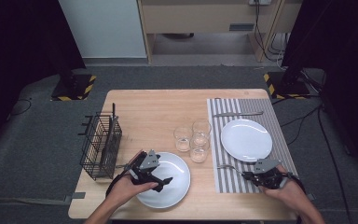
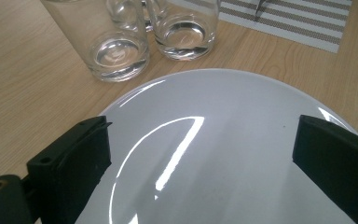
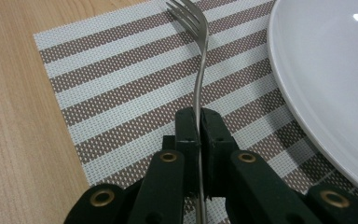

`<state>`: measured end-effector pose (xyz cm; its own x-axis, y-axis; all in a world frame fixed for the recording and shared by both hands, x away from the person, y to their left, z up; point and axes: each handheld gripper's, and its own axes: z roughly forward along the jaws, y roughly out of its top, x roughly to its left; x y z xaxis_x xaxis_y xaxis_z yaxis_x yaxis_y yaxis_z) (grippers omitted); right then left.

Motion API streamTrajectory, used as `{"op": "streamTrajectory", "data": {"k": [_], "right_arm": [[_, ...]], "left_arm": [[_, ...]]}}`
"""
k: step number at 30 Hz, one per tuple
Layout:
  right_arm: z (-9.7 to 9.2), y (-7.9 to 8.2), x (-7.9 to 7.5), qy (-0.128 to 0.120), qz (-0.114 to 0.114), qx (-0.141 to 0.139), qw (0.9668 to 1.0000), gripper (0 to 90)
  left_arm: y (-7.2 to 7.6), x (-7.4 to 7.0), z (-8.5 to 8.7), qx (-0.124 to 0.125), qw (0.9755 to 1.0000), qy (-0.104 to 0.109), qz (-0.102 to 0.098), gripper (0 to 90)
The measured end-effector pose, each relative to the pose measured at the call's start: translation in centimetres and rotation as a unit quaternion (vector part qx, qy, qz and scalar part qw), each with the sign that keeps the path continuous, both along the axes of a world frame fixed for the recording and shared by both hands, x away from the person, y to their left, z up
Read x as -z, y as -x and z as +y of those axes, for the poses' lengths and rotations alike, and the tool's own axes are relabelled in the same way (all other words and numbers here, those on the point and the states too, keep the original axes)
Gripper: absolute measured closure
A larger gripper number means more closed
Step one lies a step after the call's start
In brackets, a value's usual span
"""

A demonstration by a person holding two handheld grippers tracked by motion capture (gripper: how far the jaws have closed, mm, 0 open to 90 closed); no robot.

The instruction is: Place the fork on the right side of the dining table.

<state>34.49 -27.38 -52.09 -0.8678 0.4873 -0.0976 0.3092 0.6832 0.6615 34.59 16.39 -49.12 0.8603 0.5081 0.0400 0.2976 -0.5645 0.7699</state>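
On the striped placemat (image 3: 135, 88), at its near left corner, the right gripper (image 3: 198, 126) is clamping a fork (image 3: 199, 70) by the handle, jaws pressed tight on the metal from both sides. Fork is pointing away from the gripper, tines (image 3: 189, 14) leading, hanging just over the mat's woven stripes; whether the tines are touching the mat is not clear. A white plate (image 3: 326, 84) is sitting on the mat just beside the fork. From the high view the right gripper (image 1: 248, 175) is resting low at the mat's near edge with the fork (image 1: 227, 167) sticking out toward the table's middle, and the mat's plate (image 1: 246, 140) is lying beyond it. A knife (image 1: 237, 113) is lying across the far end of the mat. Over at the near left of the wooden table (image 1: 144, 112), the left gripper (image 1: 164, 182) is hovering above a second white plate (image 1: 175, 186), its jaws standing wide apart and holding nothing; in the left gripper view that plate (image 2: 223, 121) is showing between them. Three empty glasses (image 1: 192, 137) are standing clustered between the two plates, close together. A black wire rack (image 1: 101, 145) is standing at the table's left edge, well apart from the fork.
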Motion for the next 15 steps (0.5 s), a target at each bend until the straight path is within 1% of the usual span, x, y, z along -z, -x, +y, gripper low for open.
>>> {"op": "streamTrajectory", "data": {"k": [8,15], "right_arm": [[0.0,0.01,0.0,0.0,-0.001,0.0,1.0,85.9],[0.03,-0.01,-0.03,0.0,-0.001,-0.001,1.0,86.7]], "left_arm": [[0.03,-0.02,-0.01,0.001,1.0,0.0,0.0,3.6],[0.02,-0.07,0.0,0.001,1.0,0.001,0.0,3.6]]}}
